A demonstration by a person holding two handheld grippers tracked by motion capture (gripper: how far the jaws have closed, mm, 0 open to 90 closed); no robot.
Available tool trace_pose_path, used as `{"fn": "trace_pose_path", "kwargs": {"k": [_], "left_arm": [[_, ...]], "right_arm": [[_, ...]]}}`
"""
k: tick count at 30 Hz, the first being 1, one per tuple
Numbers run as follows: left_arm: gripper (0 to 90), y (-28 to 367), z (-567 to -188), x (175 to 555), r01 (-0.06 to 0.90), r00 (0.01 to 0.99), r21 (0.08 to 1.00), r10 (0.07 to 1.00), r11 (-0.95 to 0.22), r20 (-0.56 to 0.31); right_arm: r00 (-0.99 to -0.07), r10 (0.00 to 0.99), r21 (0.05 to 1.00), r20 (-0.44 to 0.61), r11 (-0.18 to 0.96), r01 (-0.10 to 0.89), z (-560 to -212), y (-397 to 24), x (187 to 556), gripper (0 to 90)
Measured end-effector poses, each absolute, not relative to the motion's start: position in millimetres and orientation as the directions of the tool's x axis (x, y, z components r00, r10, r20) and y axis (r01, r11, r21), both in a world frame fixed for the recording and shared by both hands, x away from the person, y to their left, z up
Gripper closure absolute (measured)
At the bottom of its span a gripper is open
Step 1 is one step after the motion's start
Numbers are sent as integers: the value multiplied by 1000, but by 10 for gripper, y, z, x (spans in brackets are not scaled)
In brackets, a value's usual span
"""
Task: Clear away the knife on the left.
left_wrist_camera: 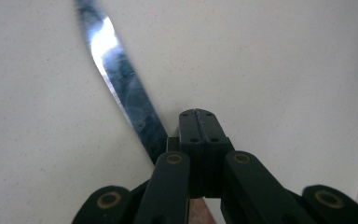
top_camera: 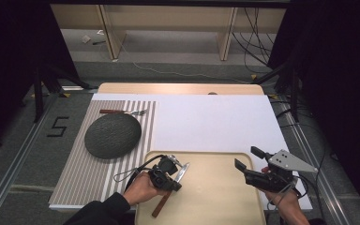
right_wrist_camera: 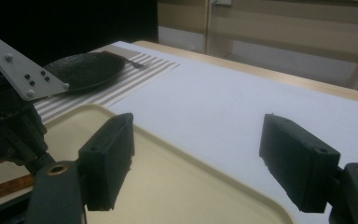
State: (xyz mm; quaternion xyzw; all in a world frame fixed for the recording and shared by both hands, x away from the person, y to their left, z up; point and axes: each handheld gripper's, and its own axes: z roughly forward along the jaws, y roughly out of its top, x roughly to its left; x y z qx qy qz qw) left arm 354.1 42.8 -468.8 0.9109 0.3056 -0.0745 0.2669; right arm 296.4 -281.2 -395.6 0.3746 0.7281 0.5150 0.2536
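A knife lies across the left part of a cream tray point(top_camera: 215, 197). Its shiny blade point(top_camera: 183, 172) points away from me and its brown wooden handle point(top_camera: 161, 204) points toward me. My left gripper point(top_camera: 171, 174) sits on the knife's middle, shut on it. In the left gripper view the jaws meet at their tips point(left_wrist_camera: 198, 122). The blade point(left_wrist_camera: 121, 88) slants out from behind the left jaw, and a bit of handle point(left_wrist_camera: 199, 212) shows below. My right gripper point(top_camera: 248, 158) hovers at the tray's right rim, open and holding nothing point(right_wrist_camera: 198, 158).
A dark grey textured plate point(top_camera: 112, 136) rests on a striped placemat point(top_camera: 84, 178) at the left, with a fork point(top_camera: 122, 111) beyond it. A white sheet point(top_camera: 211, 122) covers the table past the tray. The table's far edge and a dark floor lie behind.
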Motion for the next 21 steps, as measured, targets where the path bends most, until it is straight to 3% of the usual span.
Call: {"fn": "trace_pose_path", "kwargs": {"k": [21], "left_arm": [[897,558,-4682,3551,607,795,417,521,-677,-312]], "right_arm": [[-589,808,940,20,186,288,-3956,-2815,2963,273]]}}
